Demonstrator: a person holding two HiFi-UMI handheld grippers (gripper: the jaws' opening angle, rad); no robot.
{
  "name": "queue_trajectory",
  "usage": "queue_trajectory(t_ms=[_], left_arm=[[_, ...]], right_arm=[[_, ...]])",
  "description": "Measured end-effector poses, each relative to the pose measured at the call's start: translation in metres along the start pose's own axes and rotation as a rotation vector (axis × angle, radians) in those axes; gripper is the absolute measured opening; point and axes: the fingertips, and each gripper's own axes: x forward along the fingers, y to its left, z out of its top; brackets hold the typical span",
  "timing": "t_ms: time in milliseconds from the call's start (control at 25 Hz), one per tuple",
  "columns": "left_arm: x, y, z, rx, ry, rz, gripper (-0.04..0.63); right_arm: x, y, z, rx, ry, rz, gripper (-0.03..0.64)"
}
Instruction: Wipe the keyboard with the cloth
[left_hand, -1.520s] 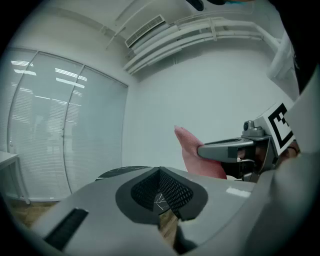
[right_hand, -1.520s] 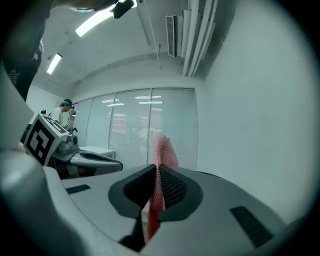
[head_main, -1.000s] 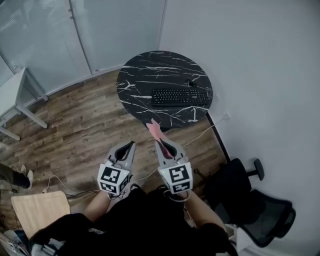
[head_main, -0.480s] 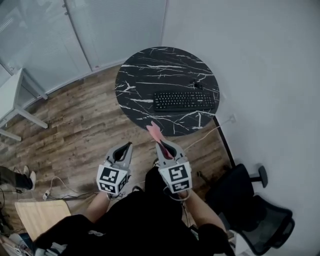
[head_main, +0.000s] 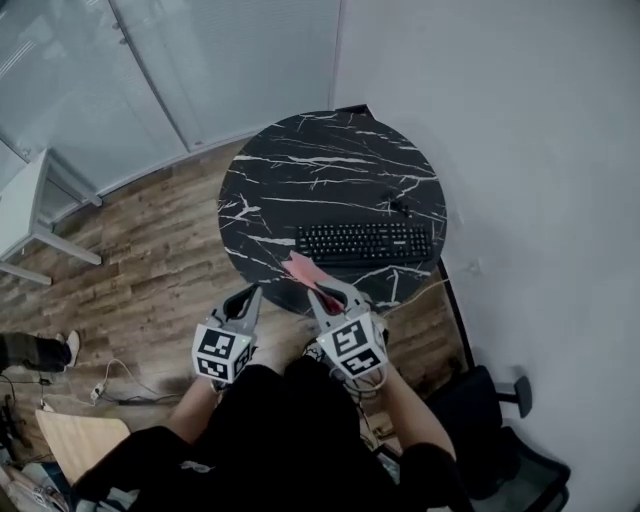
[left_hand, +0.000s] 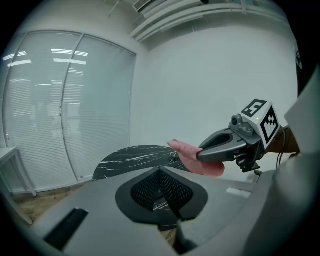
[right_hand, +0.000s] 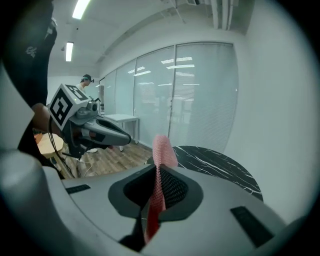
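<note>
The right gripper is recorded closed on a pink mesh cloth. In the right gripper view the cloth is pinched edge-on between the jaws, and its free end stands up past the tips. The left gripper is held just to the left of the right one, apart from it, with its jaws brought together and nothing between them. Both grippers are carried over the wood floor at the near edge of a round black marble table. The cloth's free end is held in the air, clear of the tabletop. A black keyboard lies flat on the table, just ahead of the right gripper and slightly to its right, close to the near rim. It is touched by neither the cloth nor either gripper. A small dark item is noted beyond the keyboard but cannot be identified. A black office chair is seen behind and to the right of the right gripper. A white desk is seen well to the left of the left gripper.
</note>
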Motion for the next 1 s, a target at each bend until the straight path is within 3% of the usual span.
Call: queue_trajectory(t_ms=[280,640,1000], left_arm=[[0.064,0.019,-0.009,-0.031,0.072,0.023,-0.002],[0.145,0.063,-0.041,-0.101,0.158,-0.004,-0.002],[0.213,0.138,-0.056,-0.136,0.235,-0.042,-0.002]], right_arm=[[0.052,-0.057,-0.042,-0.195,0.161,0.091,0.011],[0.137,-0.099,-0.063,-0.461,0.315,0.167,0.011],[0.207,-0.127,-0.084,-0.386,0.455,0.261,0.012]])
